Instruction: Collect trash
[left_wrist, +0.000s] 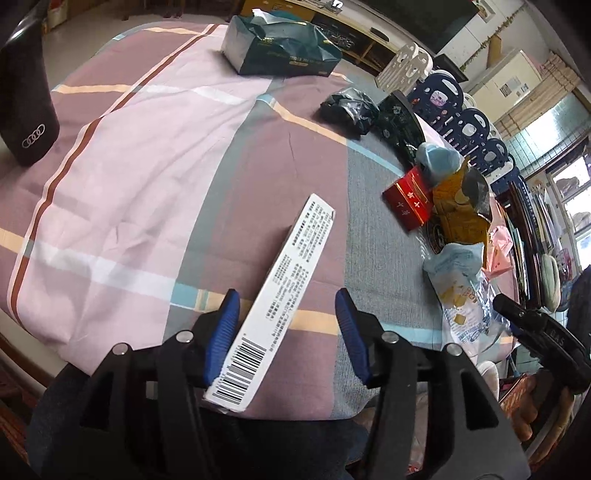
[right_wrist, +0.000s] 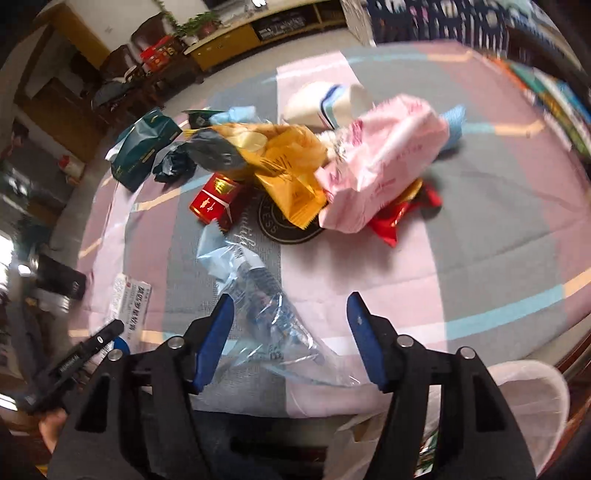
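Left gripper (left_wrist: 286, 334) jaws spread, long white printed carton (left_wrist: 275, 299) lying between them on plaid-clothed tabletop (left_wrist: 155, 177). Right gripper (right_wrist: 290, 338) jaws spread over clear crinkled plastic wrapper (right_wrist: 266, 314), near wrapper pile.

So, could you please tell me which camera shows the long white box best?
The left wrist view: the long white box lies unblurred between the open left gripper. The right wrist view shows only its blurred end.

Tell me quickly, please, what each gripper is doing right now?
Left gripper: open, white barcode box between its tongs, not clamped.
Right gripper: open, over clear plastic wrapper.
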